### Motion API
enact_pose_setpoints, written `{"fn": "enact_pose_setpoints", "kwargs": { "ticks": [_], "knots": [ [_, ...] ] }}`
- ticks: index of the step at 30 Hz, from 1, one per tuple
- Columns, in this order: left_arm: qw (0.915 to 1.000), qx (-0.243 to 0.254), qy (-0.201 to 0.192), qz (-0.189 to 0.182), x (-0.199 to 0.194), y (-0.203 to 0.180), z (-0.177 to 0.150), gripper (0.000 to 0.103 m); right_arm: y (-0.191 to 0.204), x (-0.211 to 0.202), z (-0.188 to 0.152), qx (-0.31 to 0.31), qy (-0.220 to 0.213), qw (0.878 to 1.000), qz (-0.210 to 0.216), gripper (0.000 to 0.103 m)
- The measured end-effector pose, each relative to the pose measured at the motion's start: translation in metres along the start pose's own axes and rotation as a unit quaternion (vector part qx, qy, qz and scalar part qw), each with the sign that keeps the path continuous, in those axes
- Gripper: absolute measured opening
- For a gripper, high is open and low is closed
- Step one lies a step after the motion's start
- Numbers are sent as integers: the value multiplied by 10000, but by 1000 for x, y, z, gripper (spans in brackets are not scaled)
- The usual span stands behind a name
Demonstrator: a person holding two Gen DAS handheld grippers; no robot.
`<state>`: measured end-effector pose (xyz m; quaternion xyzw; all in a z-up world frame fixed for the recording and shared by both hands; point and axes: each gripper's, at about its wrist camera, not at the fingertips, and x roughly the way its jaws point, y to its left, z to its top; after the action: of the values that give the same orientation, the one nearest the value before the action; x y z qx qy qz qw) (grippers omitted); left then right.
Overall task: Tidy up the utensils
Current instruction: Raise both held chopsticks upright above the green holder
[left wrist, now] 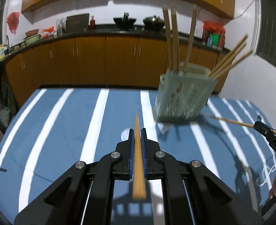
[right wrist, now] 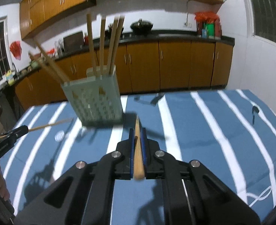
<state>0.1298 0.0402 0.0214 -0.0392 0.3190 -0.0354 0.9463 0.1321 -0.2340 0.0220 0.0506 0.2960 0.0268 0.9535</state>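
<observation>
Both claws clamp chopsticks near the slotted holder.

In the left wrist view, the right gripper at the right edge bears small white letters along its black body that read "DAS", with a mark before them too small to tell. In the right wrist view, the left gripper at the left edge carries a line of white print on its body, too blurred to read
</observation>
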Motion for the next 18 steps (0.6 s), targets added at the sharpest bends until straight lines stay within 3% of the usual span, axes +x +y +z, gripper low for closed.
{"fn": "enact_pose_setpoints", "kwargs": {
  "ticks": [11,18],
  "knots": [
    [9975,9,-668,-208,-27,-2,51,8,-7,-34,51,93,-729,9972,147,8],
    [9931,166,-1077,-439,-48,-16,81,8,2,-67,90,72,-1248,9907,544,8]
  ]
}}
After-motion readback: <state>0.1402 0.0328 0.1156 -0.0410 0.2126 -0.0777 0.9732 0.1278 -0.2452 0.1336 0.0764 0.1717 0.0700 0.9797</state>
